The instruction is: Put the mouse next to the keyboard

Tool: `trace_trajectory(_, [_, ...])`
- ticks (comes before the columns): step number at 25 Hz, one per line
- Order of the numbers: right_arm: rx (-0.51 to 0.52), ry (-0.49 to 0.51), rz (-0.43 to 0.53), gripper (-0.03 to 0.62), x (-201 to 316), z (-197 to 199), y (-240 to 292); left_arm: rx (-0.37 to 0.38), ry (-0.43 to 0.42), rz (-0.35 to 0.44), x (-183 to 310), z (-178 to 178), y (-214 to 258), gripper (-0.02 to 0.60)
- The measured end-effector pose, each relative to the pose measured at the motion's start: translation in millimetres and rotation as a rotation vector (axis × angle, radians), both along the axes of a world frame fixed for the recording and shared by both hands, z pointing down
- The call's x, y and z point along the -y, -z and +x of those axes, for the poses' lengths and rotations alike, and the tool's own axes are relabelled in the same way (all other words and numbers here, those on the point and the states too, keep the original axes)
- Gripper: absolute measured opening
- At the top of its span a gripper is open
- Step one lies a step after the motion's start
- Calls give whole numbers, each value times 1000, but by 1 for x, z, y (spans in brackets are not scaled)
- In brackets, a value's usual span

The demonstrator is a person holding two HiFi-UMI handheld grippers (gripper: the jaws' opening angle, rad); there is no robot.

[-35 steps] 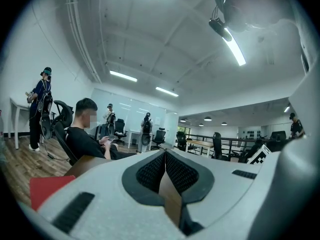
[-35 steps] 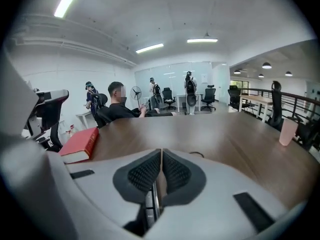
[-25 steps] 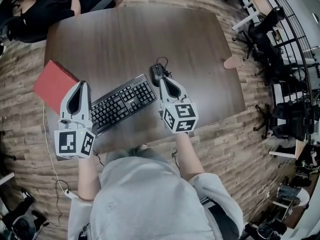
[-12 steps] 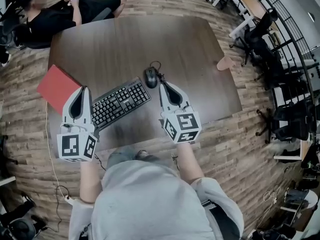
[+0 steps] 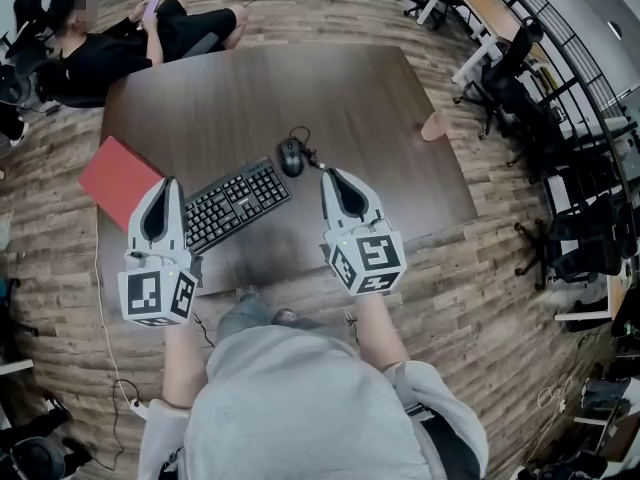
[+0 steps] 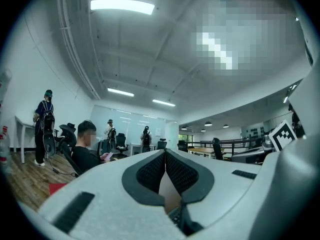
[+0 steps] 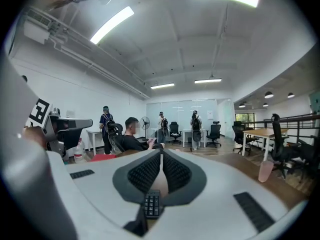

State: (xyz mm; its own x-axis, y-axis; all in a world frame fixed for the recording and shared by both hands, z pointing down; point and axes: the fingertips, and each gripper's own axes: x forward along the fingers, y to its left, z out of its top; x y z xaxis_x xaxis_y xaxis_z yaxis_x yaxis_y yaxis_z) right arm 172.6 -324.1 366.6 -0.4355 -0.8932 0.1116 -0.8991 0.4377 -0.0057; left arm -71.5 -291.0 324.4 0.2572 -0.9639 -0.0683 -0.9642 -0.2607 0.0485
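The mouse (image 5: 291, 155) sits on the dark wooden surface (image 5: 380, 118), just beside the keyboard's (image 5: 236, 205) far right corner. A person holds the left tongs (image 5: 165, 182) and right tongs (image 5: 327, 174) near the keyboard's ends, both clenched and empty.

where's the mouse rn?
Head view: the mouse sits on the table beside the keyboard's far right corner, just ahead and left of the right gripper, whose shut jaws are not touching it.
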Motion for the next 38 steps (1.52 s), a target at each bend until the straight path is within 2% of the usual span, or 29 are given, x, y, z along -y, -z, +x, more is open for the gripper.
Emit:
trace_trajectory(23, [26, -11, 89, 20, -68, 35, 32, 11, -25, 49, -62, 46, 20, 11])
trace_trajectory(38, [47, 1, 101, 20, -81, 39, 35, 15, -13, 46, -79, 53, 20, 11])
